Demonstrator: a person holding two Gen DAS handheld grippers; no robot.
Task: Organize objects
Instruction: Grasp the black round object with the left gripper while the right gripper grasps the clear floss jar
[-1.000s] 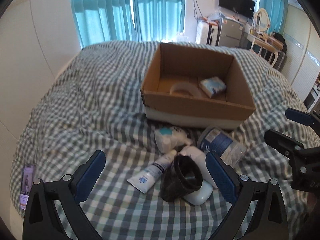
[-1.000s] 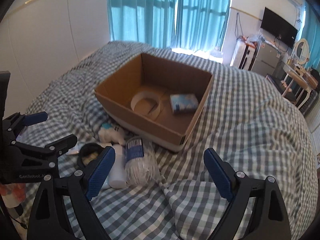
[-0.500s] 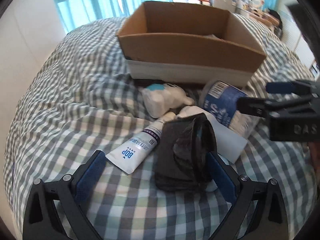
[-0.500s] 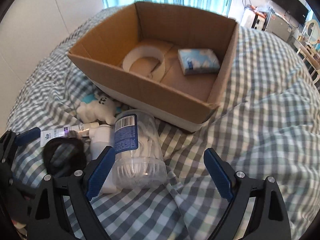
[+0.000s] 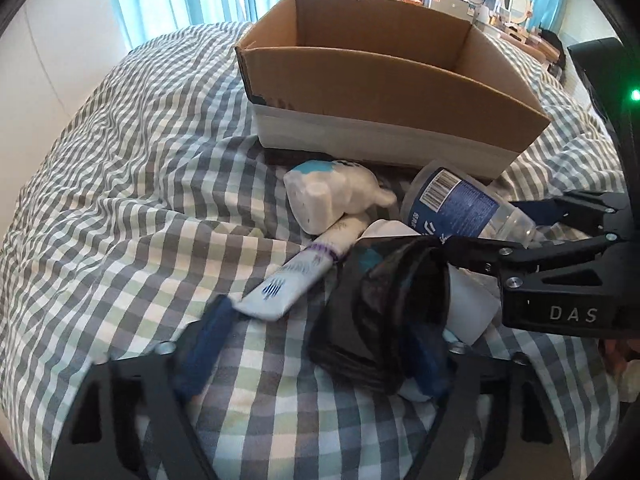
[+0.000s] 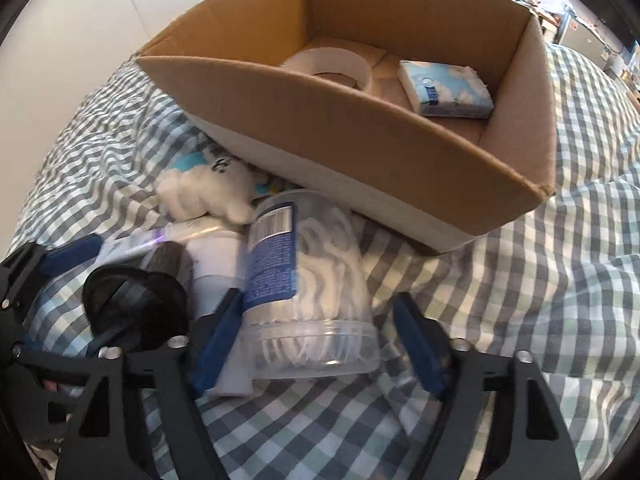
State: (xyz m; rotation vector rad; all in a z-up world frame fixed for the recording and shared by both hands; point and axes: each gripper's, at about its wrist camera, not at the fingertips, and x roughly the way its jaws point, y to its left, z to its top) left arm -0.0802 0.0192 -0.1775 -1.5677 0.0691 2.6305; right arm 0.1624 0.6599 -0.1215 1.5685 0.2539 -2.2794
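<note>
The cardboard box (image 6: pixel 360 128) sits on the checked bedspread (image 5: pixel 120 184) and serves as the landmark: inside it lie a roll of white tape (image 6: pixel 332 66) toward its far left wall and a blue-and-white tissue pack (image 6: pixel 446 88) toward its right wall. Just in front of the box's near wall lies a loose heap. A white plush toy (image 5: pixel 332 196) is closest to the box, a clear jar (image 6: pixel 304 280) with a blue label lies on its side beside the toy, and a white tube (image 5: pixel 304 268) and a black pouch (image 5: pixel 380 308) lie farther from the box. The left tongs (image 5: pixel 316 344) stand apart, straddling the black pouch without pressing it. The right tongs (image 6: pixel 316 344) are likewise spread, one finger on each side of the jar's clear end, and a grip cannot be made out.
</note>
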